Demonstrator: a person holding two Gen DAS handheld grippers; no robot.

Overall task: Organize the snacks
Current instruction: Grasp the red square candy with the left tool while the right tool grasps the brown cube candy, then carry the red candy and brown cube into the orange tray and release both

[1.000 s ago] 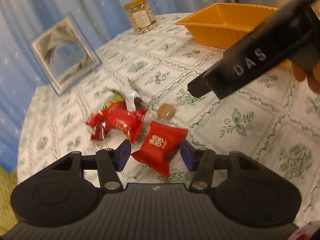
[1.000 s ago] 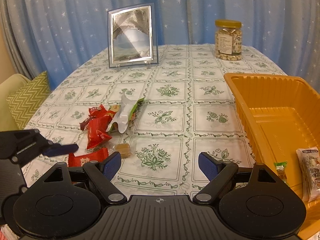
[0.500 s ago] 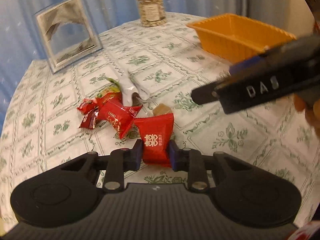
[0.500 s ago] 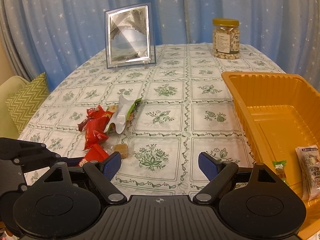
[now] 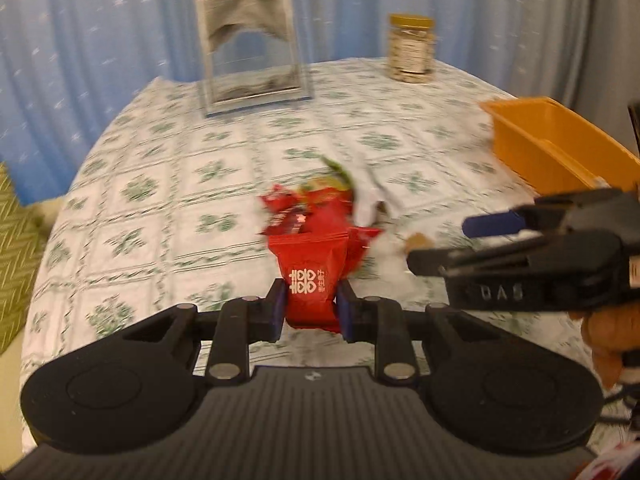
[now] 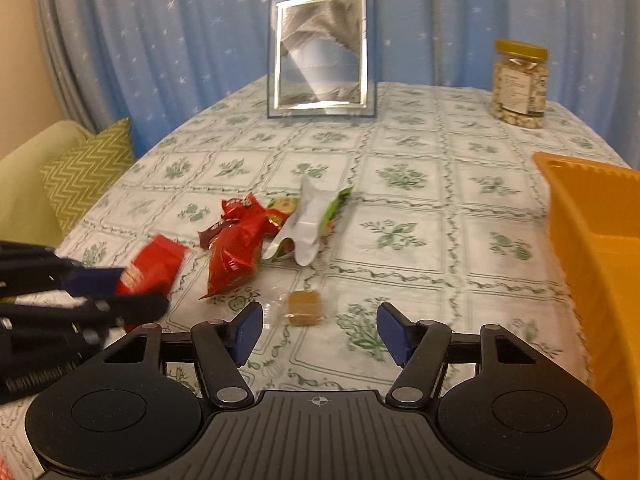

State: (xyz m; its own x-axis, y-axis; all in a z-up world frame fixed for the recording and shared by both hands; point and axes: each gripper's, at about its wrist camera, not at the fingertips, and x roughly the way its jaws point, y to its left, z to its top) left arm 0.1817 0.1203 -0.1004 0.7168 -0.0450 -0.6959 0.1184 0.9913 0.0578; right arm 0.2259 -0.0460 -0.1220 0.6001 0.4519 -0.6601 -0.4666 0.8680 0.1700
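My left gripper (image 5: 310, 310) is shut on a red snack packet with white characters (image 5: 307, 270) and holds it above the table; the packet also shows in the right wrist view (image 6: 154, 266). My right gripper (image 6: 320, 330) is open and empty, just in front of a small brown wrapped candy (image 6: 306, 308). Other red packets (image 6: 236, 246) and a white-and-green wrapper (image 6: 310, 222) lie in a pile mid-table. The orange tray (image 6: 592, 216) stands at the right; it also shows in the left wrist view (image 5: 552, 140).
A framed picture (image 6: 322, 54) and a jar of nuts (image 6: 520, 84) stand at the back of the patterned tablecloth (image 6: 420, 160). A green zigzag cushion (image 6: 86, 172) lies beyond the table's left edge. The right gripper (image 5: 472, 244) crosses the left wrist view.
My left gripper closed on the red packet and lifted it off the table. My right gripper swung left and moved forward toward the brown candy, so the tray slid to the right edge.
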